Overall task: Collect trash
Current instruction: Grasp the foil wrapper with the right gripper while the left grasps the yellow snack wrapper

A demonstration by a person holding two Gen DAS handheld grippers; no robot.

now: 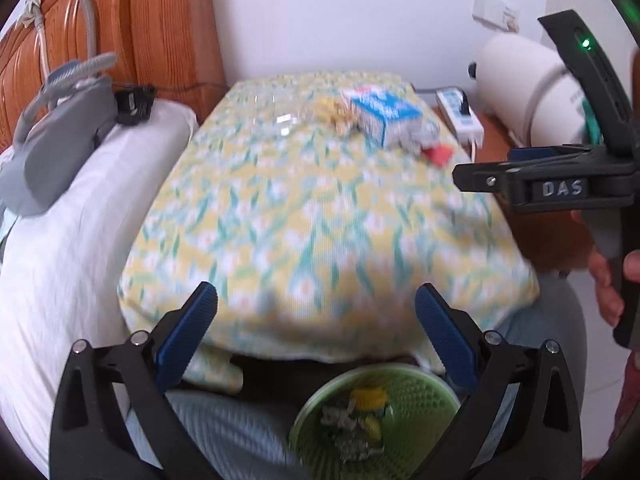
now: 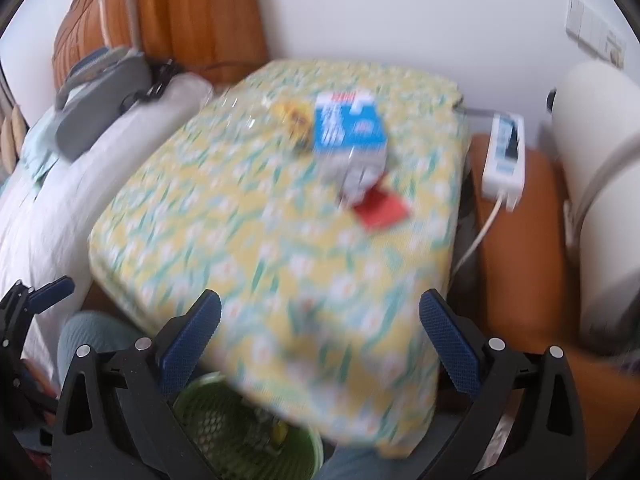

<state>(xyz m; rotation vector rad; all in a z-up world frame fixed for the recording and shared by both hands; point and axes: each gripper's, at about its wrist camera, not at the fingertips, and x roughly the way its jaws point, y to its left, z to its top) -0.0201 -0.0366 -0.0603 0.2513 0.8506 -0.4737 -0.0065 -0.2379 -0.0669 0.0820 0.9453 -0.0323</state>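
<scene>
Both grippers empty, fingers spread wide — left gripper [image 1: 316, 328] and right gripper [image 2: 320, 336] hang over the near edge of the flowered cushion [image 1: 304, 216]. Below that edge, the green basket [image 1: 420, 392] already holds some scraps. Left to collect at the cushion's far end — blue carton [image 2: 348, 124], yellow wrapper [image 2: 294, 114], red scrap [image 2: 382, 208]. Roughly partway, I'd say.

Floral pillow [image 1: 320, 224], white power strip [image 2: 505, 152]
</scene>
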